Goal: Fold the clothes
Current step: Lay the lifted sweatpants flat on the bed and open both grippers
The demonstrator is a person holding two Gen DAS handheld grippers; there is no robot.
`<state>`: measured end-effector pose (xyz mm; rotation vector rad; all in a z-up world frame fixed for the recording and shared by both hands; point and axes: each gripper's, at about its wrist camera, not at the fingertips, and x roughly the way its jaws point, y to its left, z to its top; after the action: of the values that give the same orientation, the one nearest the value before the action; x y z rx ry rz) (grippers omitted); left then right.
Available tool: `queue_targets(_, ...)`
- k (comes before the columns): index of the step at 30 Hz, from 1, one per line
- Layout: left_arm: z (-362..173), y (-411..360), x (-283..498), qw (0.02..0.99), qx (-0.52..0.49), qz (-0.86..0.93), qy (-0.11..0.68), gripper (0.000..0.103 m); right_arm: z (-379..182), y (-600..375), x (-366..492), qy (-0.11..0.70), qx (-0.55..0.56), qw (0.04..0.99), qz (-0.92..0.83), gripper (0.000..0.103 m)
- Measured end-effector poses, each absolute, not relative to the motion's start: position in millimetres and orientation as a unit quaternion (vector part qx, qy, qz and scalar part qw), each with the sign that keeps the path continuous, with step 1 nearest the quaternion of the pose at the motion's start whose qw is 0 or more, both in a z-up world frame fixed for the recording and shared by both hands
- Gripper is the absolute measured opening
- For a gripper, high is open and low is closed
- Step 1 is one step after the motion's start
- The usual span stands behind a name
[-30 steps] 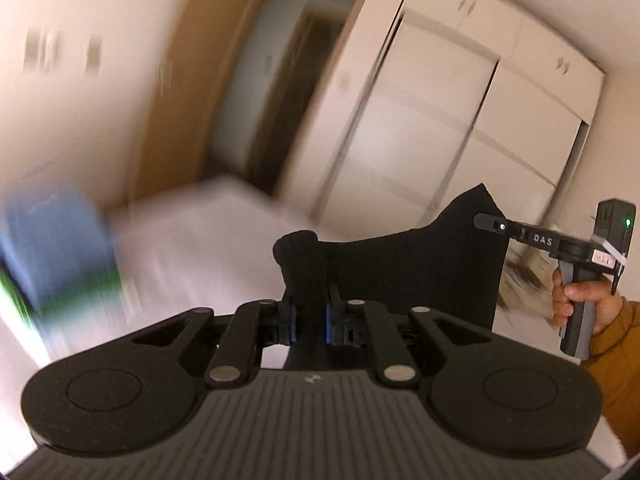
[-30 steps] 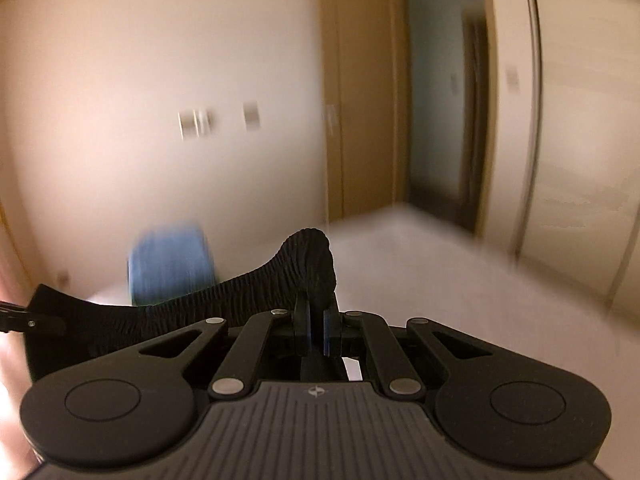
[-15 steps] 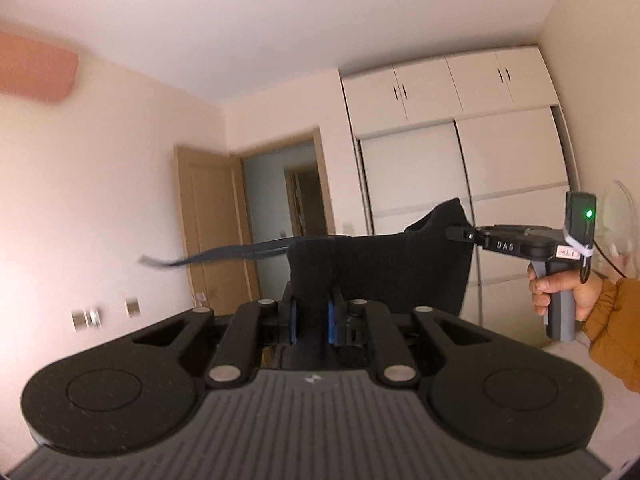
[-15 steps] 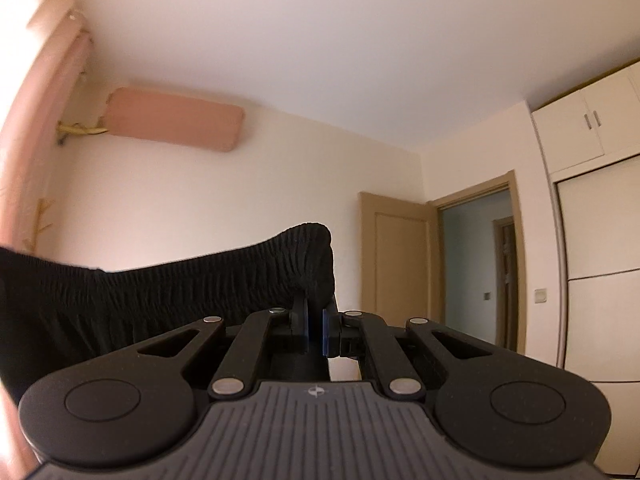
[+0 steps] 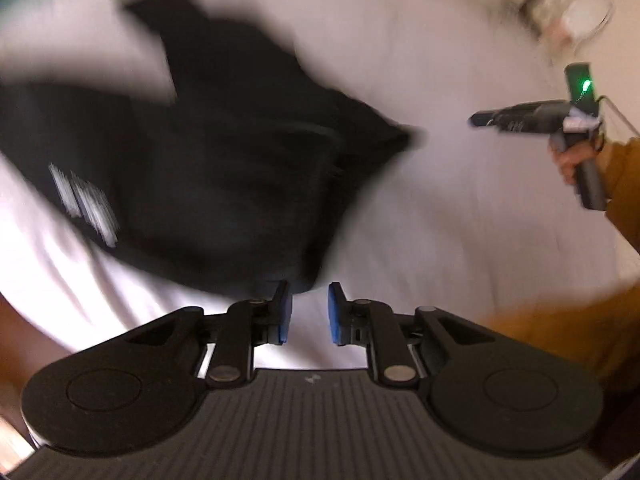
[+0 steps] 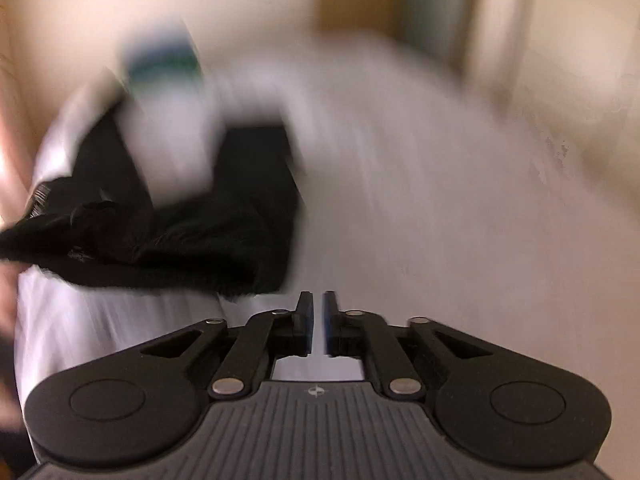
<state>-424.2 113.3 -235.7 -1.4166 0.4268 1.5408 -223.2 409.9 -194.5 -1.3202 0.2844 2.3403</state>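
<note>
Black shorts [image 5: 224,168] lie spread on the white bed sheet [image 5: 460,220], heavily motion-blurred; white printed marks show near one edge, two leg parts point away in the right wrist view [image 6: 180,216]. Left gripper [image 5: 309,312]: blue pads parted, jaws have just been opening, nothing between them; cloth edge sits just beyond the left fingertip, contact unclear. Right gripper [image 6: 316,322]: narrow gap between pads, jaws have just been opening, nothing held; shorts lie just left of its tips. From the left wrist, right gripper is seen [image 5: 480,118] clear of the garment, gripped by a hand [image 5: 570,160] in a mustard sleeve [image 5: 624,184]. Blue-green item [image 6: 162,60] at far bed side, too blurred to identify
</note>
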Motion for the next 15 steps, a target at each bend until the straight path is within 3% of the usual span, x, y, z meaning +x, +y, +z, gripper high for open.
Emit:
queue_targets(3, -266.2, 107.5, -415.3, 0.455, -0.614, 0.626, 0.155, 0.016, -250.6, 392.0, -164.4, 0.197, -0.55, 0.26, 0.768, 0.015)
queue_targets(4, -268.9, 104.7, -422.0, 0.446, -0.617, 0.633, 0.139, 0.023, -257.8, 386.2, -148.1, 0.237, -0.543, 0.266, 0.76, 0.016)
queue_targets(6, -273.6, 91.3, -432.2, 0.423, -0.62, 0.653, 0.099, 0.034, -265.4, 380.9, -128.2, 0.316, -0.509, 0.276, 0.751, 0.035)
queue_targets(8, -279.9, 76.1, -441.6, 0.396, -0.626, 0.67, 0.054, 0.037, -269.6, 381.9, -117.7, 0.397, -0.464, 0.281, 0.741, 0.037)
queue_targets(10, -291.1, 62.6, -451.6, 0.362, -0.643, 0.675, -0.002, 0.049, -276.9, 391.2, -127.3, 0.487, -0.402, 0.282, 0.722, 0.043)
queue_targets(12, -305.6, 55.7, -461.2, 0.331, -0.663, 0.669, -0.058, 0.051, -291.9, 395.2, -135.1, 0.555, -0.352, 0.283, 0.699, 0.054)
queue_targets(15, -328.6, 51.1, -466.1, 0.286, -0.68, 0.663, -0.125, 0.055, -321.8, 408.2, -157.2, 0.629, -0.302, 0.288, 0.656, 0.057)
